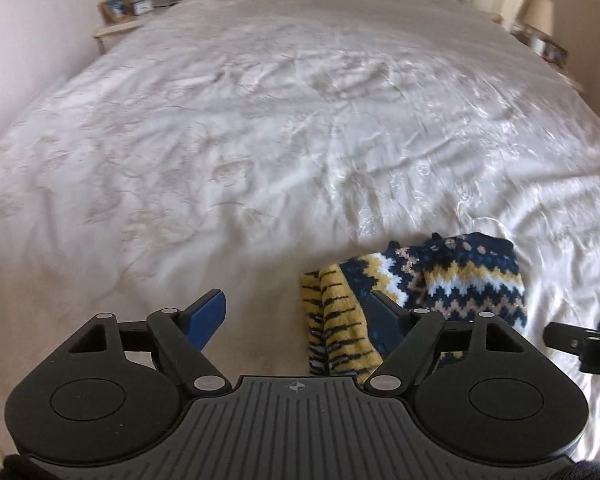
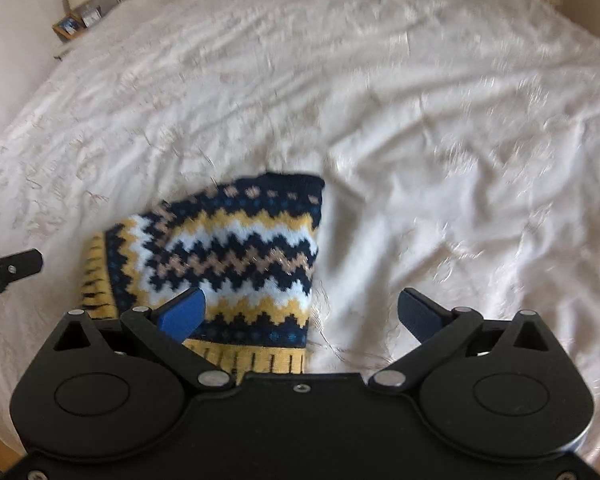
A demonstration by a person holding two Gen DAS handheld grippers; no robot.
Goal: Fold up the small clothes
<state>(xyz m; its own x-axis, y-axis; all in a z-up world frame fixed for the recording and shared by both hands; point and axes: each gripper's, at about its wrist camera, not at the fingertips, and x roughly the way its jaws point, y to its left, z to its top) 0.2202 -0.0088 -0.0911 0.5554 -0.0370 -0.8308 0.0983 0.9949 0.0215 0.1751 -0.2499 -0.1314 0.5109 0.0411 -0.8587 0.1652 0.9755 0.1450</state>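
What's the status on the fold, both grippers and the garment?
Left gripper open, empty. Right gripper open, empty. Patterned knit lies bunched on the white bedspread, neither gripper touching it. Nothing in the way.

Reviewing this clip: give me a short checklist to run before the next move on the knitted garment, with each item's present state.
1. Left gripper empty, jaws apart: ok.
2. Right gripper empty, jaws apart: ok.
3. Both grippers off the knitted garment: ok, it lies on the white bedspread, nothing pinched.
4. Garment folded: ok in part, layers overlap; neatness cannot tell, the pictures are blurred.
5. Edges aligned: not ok, a yellow striped part sticks out at one side.
6. More clothes waiting: cannot tell, none in view.
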